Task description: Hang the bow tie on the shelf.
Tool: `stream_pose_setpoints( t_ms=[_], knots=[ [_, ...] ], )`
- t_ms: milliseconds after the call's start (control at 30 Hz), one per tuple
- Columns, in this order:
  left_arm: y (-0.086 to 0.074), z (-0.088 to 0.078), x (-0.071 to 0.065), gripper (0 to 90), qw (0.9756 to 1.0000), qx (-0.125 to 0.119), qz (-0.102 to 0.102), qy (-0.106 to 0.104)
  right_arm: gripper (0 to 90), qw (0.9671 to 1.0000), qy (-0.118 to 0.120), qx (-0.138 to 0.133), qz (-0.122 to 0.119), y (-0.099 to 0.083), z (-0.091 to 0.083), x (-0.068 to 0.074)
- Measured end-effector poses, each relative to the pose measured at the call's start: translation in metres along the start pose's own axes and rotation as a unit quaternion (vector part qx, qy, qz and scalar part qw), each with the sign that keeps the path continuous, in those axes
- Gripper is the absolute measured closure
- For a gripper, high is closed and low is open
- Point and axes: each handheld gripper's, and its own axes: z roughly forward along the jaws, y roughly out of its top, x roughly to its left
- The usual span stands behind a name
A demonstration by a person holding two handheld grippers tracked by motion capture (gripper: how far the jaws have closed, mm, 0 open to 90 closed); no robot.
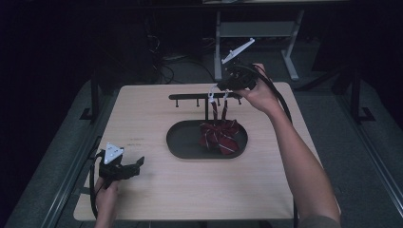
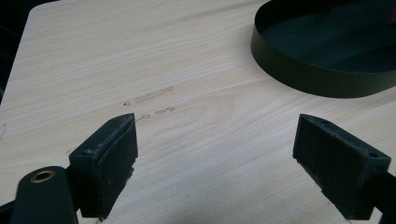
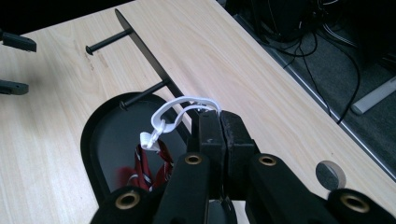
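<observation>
A red striped bow tie (image 1: pixel 221 135) lies in a black oval tray (image 1: pixel 177 147) at the table's middle. Its red straps (image 3: pixel 142 165) rise to a white plastic clip (image 3: pixel 175 114). My right gripper (image 3: pixel 219 116) is shut on that clip, holding it right beside the black peg rack (image 1: pixel 190 96) that stands behind the tray. In the high view the right gripper (image 1: pixel 224 90) hovers at the rack's right end, the clip (image 1: pixel 211 98) hanging against the bar. My left gripper (image 1: pixel 141 161) rests near the table's front left, jaws open with nothing between them (image 2: pixel 217 135), facing the tray (image 2: pixel 299 70).
The rack's bar (image 3: pixel 144 51) carries several pegs pointing out over the tray. Faint scuff marks (image 2: pixel 154 95) show on the wood ahead of the left gripper. A round hole (image 3: pixel 330 173) sits near the table's right edge. Cables and a metal desk frame (image 1: pixel 256 31) lie beyond the far edge.
</observation>
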Motion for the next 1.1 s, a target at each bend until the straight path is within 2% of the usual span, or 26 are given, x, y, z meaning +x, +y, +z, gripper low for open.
stream_pose_setpoints(
  t_ms=[367, 833, 1100],
  knots=[
    [0.000, 0.000, -0.001, 13.5, 1.0000, 0.001, 0.004, -0.001, 87.7, 0.9998, 0.010, 0.017, 0.007, -0.016, 0.014, -0.002],
    [0.001, -0.001, -0.001, 13.6, 1.0000, 0.002, 0.003, -0.002, 86.6, 0.9996, 0.003, 0.026, 0.006, -0.022, 0.021, -0.003],
    [0.001, -0.001, -0.001, 13.5, 1.0000, 0.001, 0.004, -0.001, 81.4, 0.9996, 0.003, 0.028, 0.004, -0.024, 0.022, -0.003]
  ],
)
